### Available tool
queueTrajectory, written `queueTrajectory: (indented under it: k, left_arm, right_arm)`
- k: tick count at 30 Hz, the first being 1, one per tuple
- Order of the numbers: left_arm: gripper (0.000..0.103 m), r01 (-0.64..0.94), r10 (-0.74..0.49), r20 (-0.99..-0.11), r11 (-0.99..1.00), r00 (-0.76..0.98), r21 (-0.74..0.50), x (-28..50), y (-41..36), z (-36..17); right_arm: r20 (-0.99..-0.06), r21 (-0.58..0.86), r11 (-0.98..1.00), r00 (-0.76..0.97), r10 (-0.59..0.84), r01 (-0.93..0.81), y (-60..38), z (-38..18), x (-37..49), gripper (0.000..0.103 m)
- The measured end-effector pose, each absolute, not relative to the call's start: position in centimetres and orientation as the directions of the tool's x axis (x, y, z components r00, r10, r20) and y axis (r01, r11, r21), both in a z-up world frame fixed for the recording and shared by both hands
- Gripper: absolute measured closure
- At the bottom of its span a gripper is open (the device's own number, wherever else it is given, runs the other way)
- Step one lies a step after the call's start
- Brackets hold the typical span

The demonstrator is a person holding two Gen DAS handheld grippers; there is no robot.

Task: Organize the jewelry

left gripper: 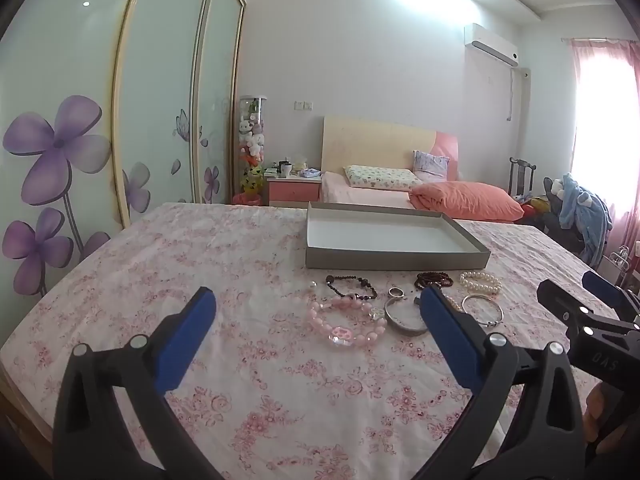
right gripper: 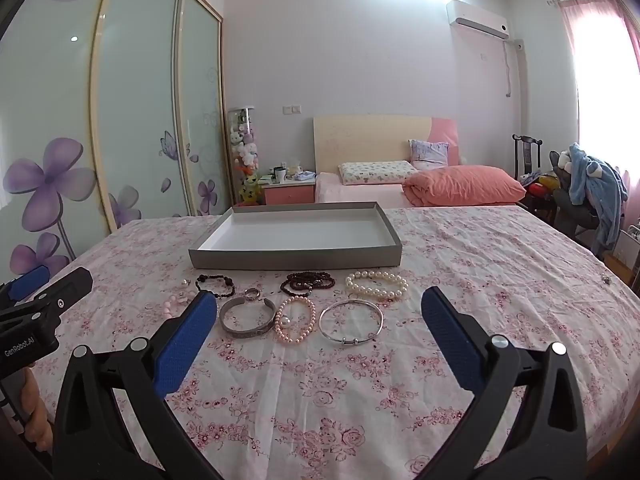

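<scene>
Several pieces of jewelry lie on the floral cloth in front of a shallow grey box (right gripper: 296,257) with a white, empty inside (left gripper: 396,259). In the right wrist view: a dark bead bracelet (right gripper: 215,283), a ring (right gripper: 253,294), a wide silver cuff (right gripper: 247,317), a small pink pearl bracelet (right gripper: 295,320), a thin silver bangle (right gripper: 351,322), a dark red bead bracelet (right gripper: 307,282) and a white pearl bracelet (right gripper: 377,284). A large pink bead bracelet (left gripper: 347,323) shows in the left wrist view. My left gripper (left gripper: 318,320) and my right gripper (right gripper: 314,322) are open and empty, held above the cloth short of the jewelry.
The table (right gripper: 500,280) is covered by a pink floral cloth. Behind it stand a bed (right gripper: 400,184) with pillows, a nightstand (right gripper: 288,192), sliding wardrobe doors (left gripper: 80,140) at the left and a chair with clothes (right gripper: 588,196) at the right.
</scene>
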State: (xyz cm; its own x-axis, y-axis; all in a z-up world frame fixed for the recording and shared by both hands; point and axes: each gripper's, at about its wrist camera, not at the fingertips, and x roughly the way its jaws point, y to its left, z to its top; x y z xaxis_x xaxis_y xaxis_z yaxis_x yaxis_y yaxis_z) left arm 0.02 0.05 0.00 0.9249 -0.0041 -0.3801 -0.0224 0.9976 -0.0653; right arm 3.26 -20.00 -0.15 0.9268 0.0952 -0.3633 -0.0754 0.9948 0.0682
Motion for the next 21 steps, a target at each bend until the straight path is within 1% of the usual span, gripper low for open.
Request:
queueTrajectory:
  k: [21]
  left_arm:
    - [0.004,-0.023,-0.003,-0.387,0.998,0.922,-0.062,0.05,0.03,-0.01]
  right_arm:
    - [-0.366,0.069,0.995,0.926,0.096,-0.076,-19.96,-0.05,3.14,0.002]
